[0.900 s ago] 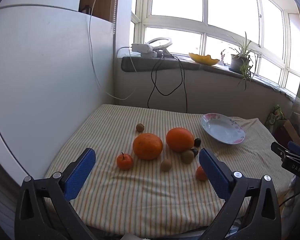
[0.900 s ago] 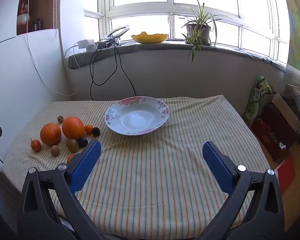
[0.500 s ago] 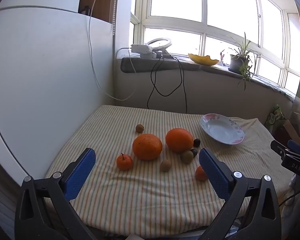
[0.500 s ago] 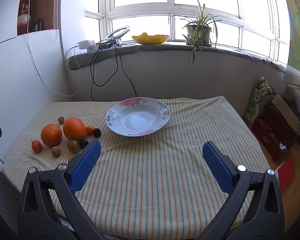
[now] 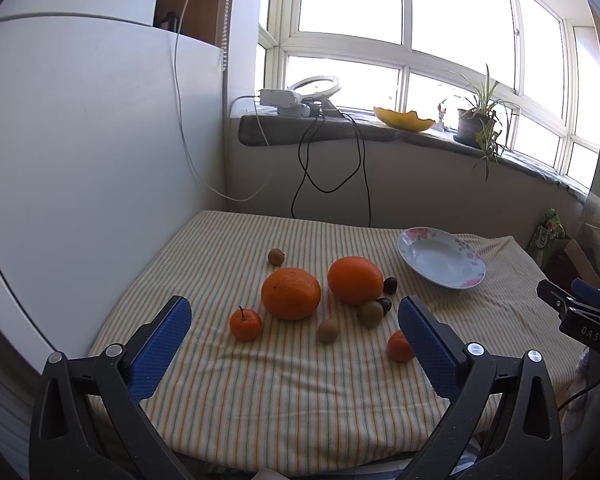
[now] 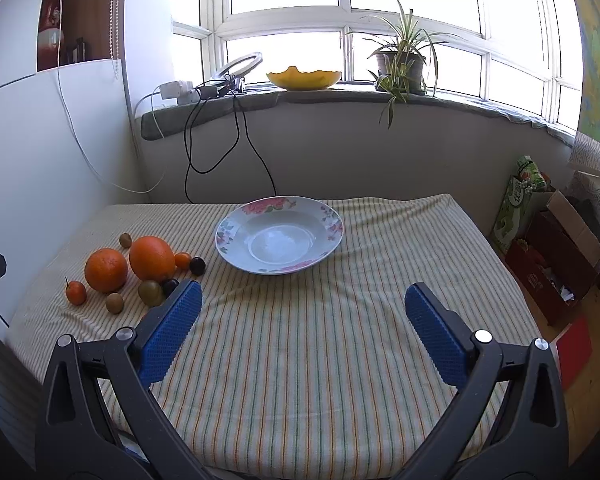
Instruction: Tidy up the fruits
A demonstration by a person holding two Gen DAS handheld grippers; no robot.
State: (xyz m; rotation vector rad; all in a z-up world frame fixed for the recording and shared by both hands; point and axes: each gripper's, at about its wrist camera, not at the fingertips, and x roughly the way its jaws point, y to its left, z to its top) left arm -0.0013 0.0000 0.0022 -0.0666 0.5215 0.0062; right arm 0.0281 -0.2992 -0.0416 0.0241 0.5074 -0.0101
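Note:
Fruits lie grouped on the striped tablecloth [image 5: 260, 400]: two large oranges [image 5: 291, 293] [image 5: 355, 280], a small mandarin with a stem [image 5: 245, 323], another mandarin [image 5: 398, 346], several small brown and dark fruits [image 5: 327, 330]. The same group shows at the left in the right wrist view [image 6: 152, 258]. A floral white plate [image 5: 440, 257] [image 6: 279, 233] stands empty to the right of the fruits. My left gripper [image 5: 296, 322] is open and empty, short of the fruits. My right gripper [image 6: 300, 306] is open and empty, short of the plate.
A white panel [image 5: 80, 160] stands along the table's left side. Black and white cables [image 5: 332, 184] hang from the windowsill behind. A potted plant [image 6: 400, 64] and a yellow bowl [image 6: 304, 78] sit on the sill. Boxes and bags [image 6: 548, 248] stand on the floor at the right.
Both grippers have drifted only slightly; the plate and fruits sit a little differently in the views. Both stay open and empty.

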